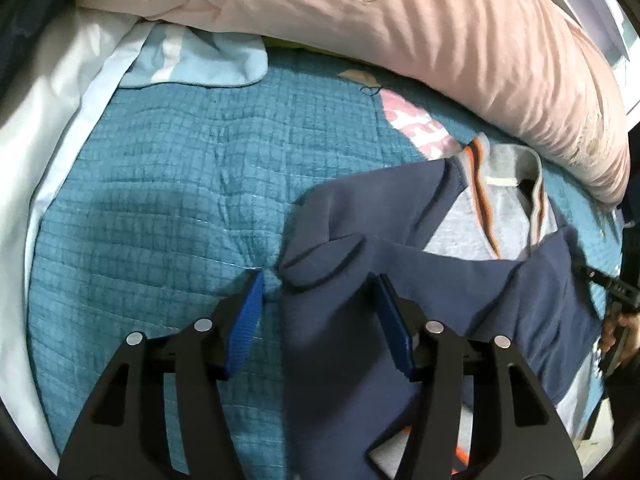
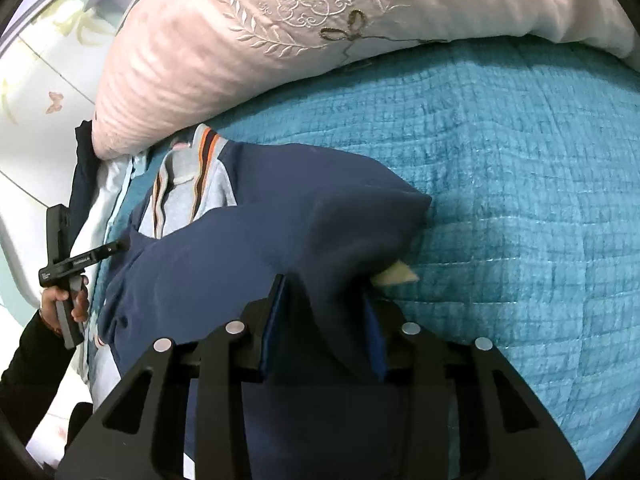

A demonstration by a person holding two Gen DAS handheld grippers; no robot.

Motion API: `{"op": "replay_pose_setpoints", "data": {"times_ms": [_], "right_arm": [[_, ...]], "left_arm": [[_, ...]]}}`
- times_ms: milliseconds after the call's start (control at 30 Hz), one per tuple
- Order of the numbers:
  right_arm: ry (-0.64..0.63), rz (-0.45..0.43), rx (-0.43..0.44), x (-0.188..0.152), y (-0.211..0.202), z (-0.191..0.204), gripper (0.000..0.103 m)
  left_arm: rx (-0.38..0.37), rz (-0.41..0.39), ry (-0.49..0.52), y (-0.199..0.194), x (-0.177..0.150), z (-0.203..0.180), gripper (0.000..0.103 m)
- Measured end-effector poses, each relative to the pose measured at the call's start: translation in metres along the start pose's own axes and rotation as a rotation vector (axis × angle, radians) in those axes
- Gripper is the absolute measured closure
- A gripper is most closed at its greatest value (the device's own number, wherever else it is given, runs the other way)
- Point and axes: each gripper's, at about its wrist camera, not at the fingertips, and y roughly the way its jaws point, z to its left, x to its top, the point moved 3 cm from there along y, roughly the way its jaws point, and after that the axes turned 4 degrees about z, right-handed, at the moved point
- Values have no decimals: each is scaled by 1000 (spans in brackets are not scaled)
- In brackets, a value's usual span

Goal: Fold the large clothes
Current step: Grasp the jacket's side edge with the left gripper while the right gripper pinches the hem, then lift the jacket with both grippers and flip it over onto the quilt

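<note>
A navy jacket (image 1: pixel 472 280) with grey lining and an orange-striped collar (image 1: pixel 504 200) lies partly folded on a teal quilted bedspread (image 1: pixel 168 184). My left gripper (image 1: pixel 320 284) is open, its jaws wide apart, with a folded navy sleeve end lying between them, ungripped. In the right wrist view the same jacket (image 2: pixel 224 256) is there. My right gripper (image 2: pixel 324 292) has navy cloth running between its blue pads (image 2: pixel 376 340). The jaws stand fairly wide, so I cannot tell if they grip it. Another hand-held gripper (image 2: pixel 76 260) shows at the left by the jacket's edge.
A large pink embroidered pillow (image 1: pixel 440 40) lies along the far side of the bed, also in the right wrist view (image 2: pixel 248 52). A light blue cloth (image 1: pixel 200 60) and white sheet (image 1: pixel 52 120) lie at the left. A pink patch (image 1: pixel 416 124) shows on the bedspread.
</note>
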Motion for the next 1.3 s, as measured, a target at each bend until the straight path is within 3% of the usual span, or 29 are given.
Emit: {"op": "replay_pose_setpoints", "data": {"times_ms": [133, 200, 267, 367, 467, 600, 700, 767, 800, 1300], "right_arm": [[-9, -10, -4, 0, -2, -3, 68], [-11, -11, -7, 0, -1, -3, 68], [-17, -13, -9, 0, -1, -2, 68], [-10, -11, -6, 0, 0, -2, 68], [-31, -16, 2, 0, -2, 2, 69], [-4, -7, -9, 4, 3, -3, 67], [-27, -6, -55, 6, 3, 3, 72], [-35, -10, -53, 6, 0, 4, 84], [-42, -25, -60, 6, -4, 6, 94], [-198, -196, -85, 16, -51, 42, 95]], "left_arm": [[-12, 6, 39, -11, -7, -12, 47], [-92, 12, 33, -15, -15, -15, 54], [-128, 3, 10, -15, -18, -14, 54], [-120, -3, -26, -6, -14, -9, 55], [-118, -15, -9, -5, -5, -14, 77], [-81, 6, 37, 1, -1, -17, 79], [-92, -3, 41, 1, 2, -19, 84], [-106, -19, 51, -4, 0, -20, 87], [-113, -29, 55, -7, -2, -20, 87], [-139, -187, 80, -65, -2, -32, 88]]}}
